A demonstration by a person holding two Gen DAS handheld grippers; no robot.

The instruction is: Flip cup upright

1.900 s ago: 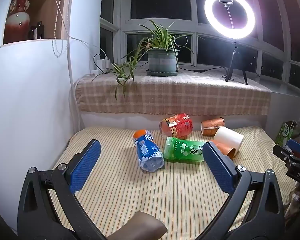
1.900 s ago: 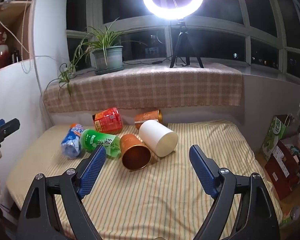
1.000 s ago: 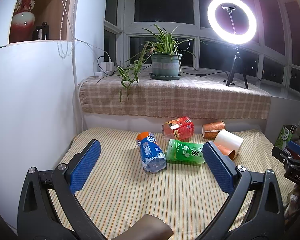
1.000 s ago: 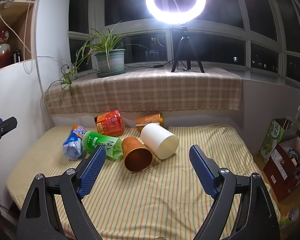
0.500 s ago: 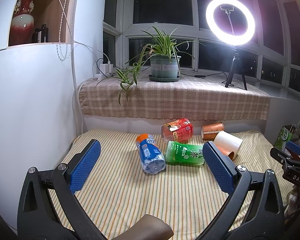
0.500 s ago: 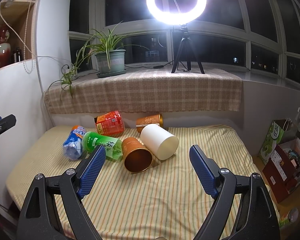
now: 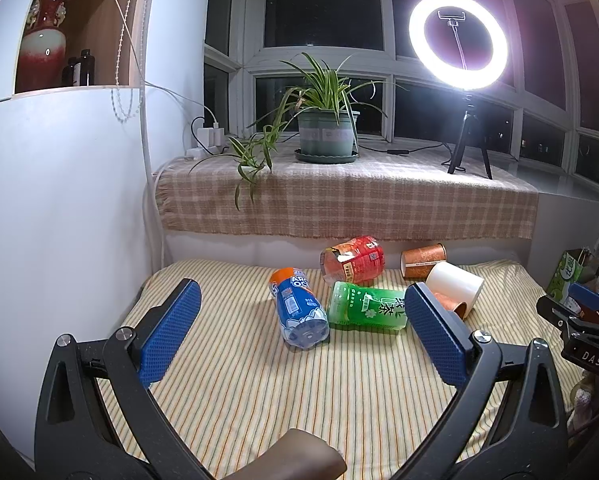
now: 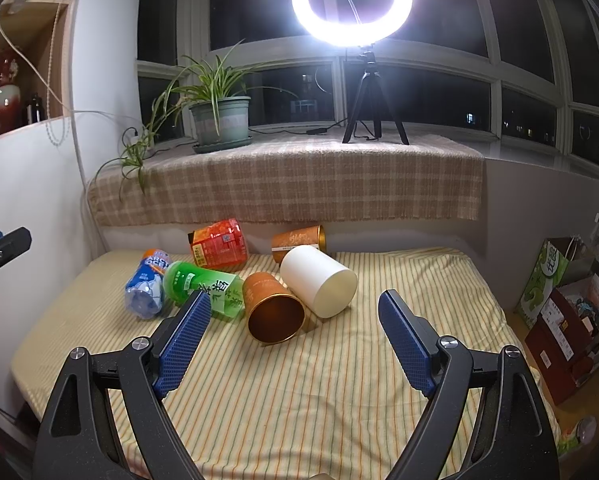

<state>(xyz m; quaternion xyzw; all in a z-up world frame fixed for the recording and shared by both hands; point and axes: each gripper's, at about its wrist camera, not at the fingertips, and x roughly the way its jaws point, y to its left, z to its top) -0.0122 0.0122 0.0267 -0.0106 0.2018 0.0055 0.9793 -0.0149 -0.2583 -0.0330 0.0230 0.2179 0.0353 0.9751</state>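
Both hand-held grippers, left [image 7: 299, 332] and right [image 8: 295, 336], are spread wide, empty. Orange cup [image 8: 273, 306] lies sideways beside green bottle [image 8: 203, 286] printed "绿茶".

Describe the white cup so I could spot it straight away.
Find the ring light on the sill, then drop to the striped bed below. Among the tipped cups there, the white cup lies rightmost, beside an orange cup. It alone is plain white, with no label.
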